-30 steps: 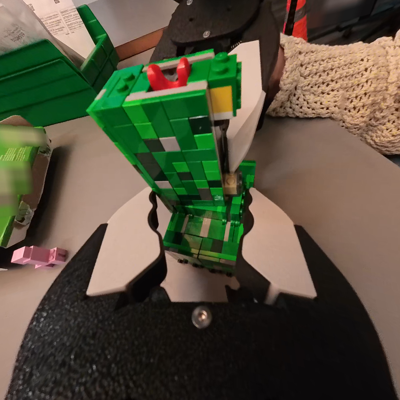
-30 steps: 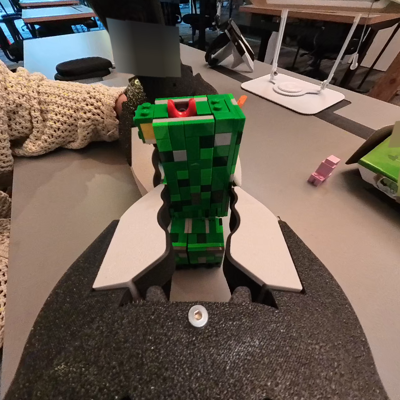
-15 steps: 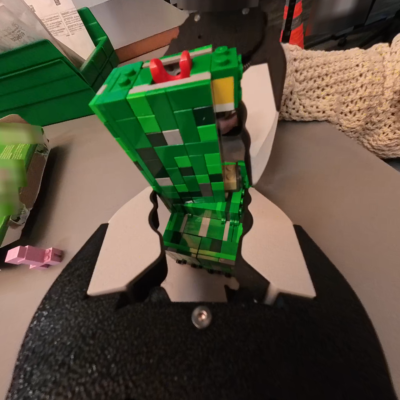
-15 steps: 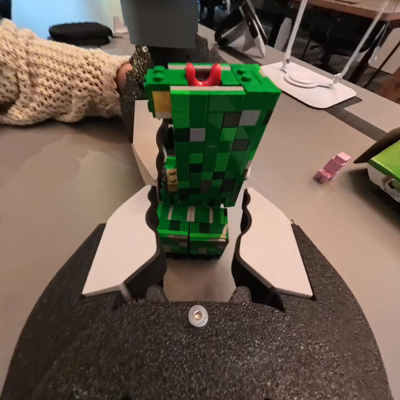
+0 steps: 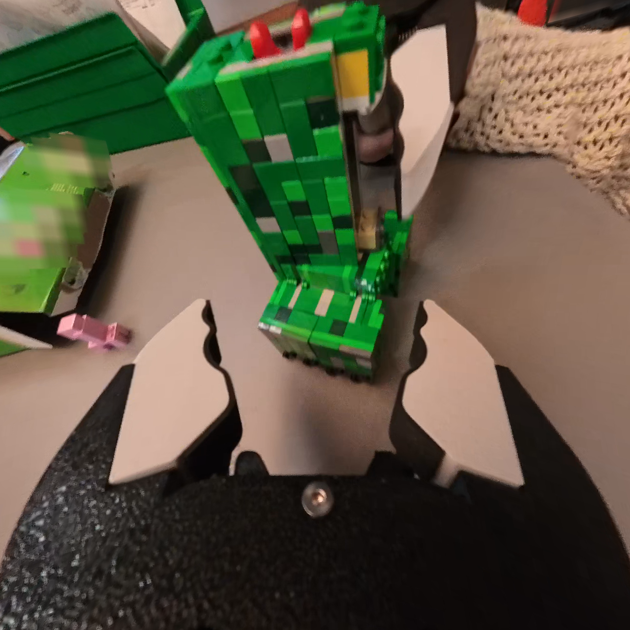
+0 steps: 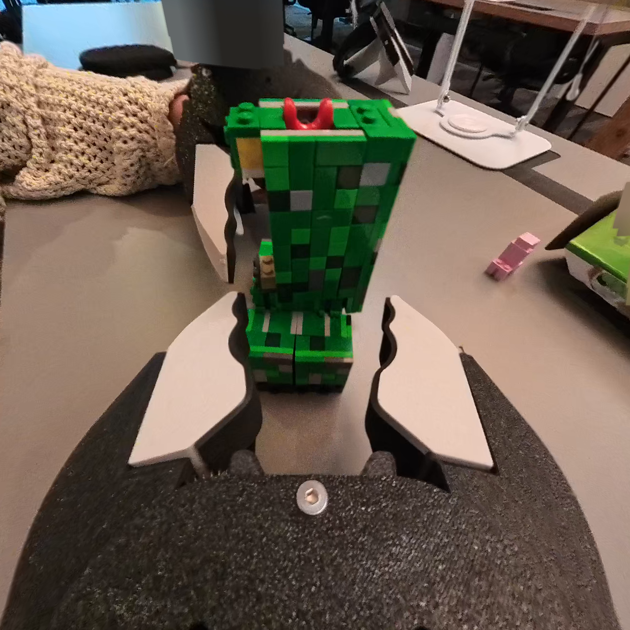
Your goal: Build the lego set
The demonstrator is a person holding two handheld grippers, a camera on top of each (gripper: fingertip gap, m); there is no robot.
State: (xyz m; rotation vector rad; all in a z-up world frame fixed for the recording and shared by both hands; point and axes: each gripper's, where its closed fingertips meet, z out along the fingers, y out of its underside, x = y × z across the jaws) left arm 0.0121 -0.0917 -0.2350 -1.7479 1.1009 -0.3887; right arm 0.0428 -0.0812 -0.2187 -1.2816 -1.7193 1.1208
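Note:
A tall green lego figure (image 5: 289, 170) with a pixel pattern stands on the grey table (image 5: 511, 306). It has a red horn piece (image 5: 272, 37) on top and a yellow tile (image 5: 351, 75) on one side. Its body leans over its block feet (image 5: 320, 330). My left gripper (image 5: 315, 305) is open, with its fingers either side of the feet and apart from them. My right gripper (image 6: 313, 298) is open on the opposite side of the figure (image 6: 327, 221). Its left finger (image 6: 204, 358) is close to the feet (image 6: 300, 351); its right finger is clear of them.
A small pink lego animal (image 5: 92, 332) lies on the table, also seen in the right wrist view (image 6: 511, 255). A green box (image 5: 44, 221) and green trays (image 5: 78, 85) stand to the left. A knitted sleeve (image 6: 68, 129) rests behind. A white stand (image 6: 477, 136) is farther back. My right fingertips sit around 5 centimeters from my left ones.
Both grippers were shut on the figure's feet. The right one opened first, then the left. Both have drawn back a little and the figure stands free.

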